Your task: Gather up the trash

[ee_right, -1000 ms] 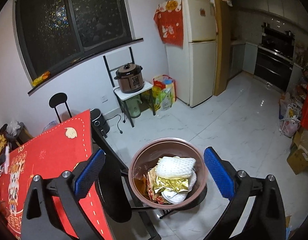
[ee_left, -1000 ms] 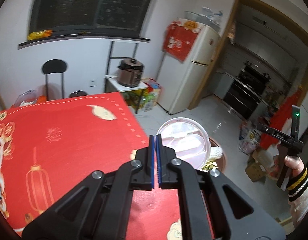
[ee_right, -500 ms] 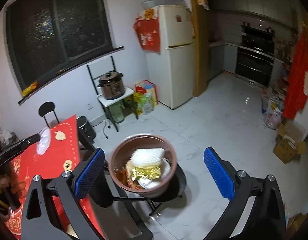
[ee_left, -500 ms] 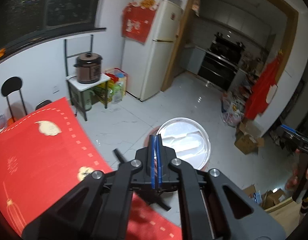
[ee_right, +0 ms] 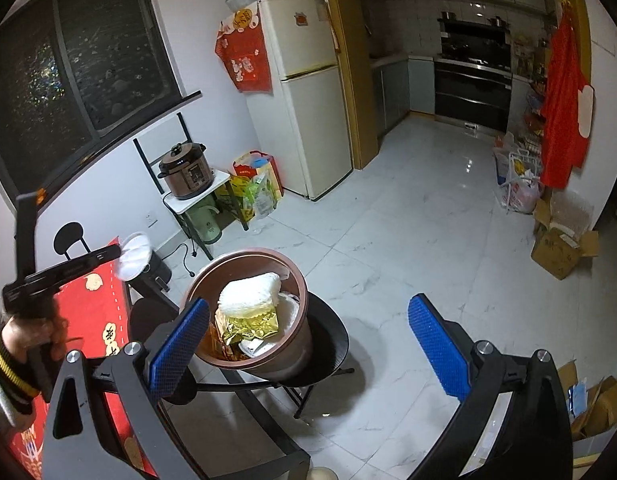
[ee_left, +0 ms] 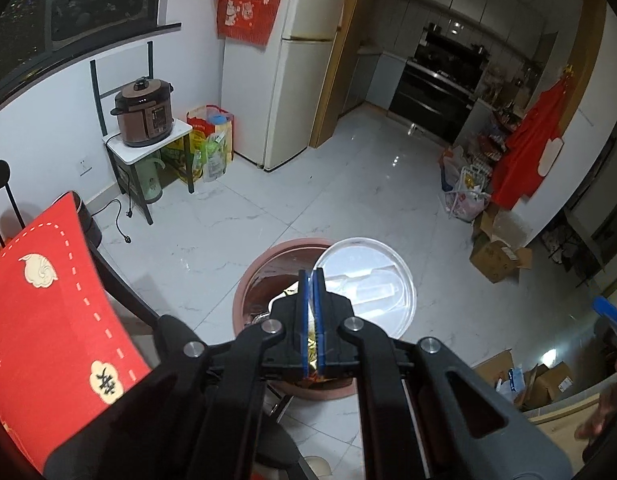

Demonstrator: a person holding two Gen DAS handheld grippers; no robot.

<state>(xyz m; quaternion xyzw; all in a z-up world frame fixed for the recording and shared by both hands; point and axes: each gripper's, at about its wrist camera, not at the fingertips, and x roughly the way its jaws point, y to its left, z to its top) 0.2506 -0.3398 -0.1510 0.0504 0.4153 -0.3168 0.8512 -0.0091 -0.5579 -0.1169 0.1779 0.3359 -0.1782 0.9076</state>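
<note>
The red-clothed surface (ee_left: 48, 320) lies at nine o'clock of the bin (ee_right: 244, 312), which sits on a black stool (ee_right: 328, 344) and is heaped to the rim with foam and gold wrappers. The left hand-held gripper (ee_left: 308, 280) is clamped on the rim of a clear lid (ee_left: 368, 280), carried over the bin at about two o'clock of its centre. The right hand-held gripper (ee_right: 308, 344) stands wide and empty. Likely risk: dropped off-centre, the lid skids off the heap onto the floor.
</note>
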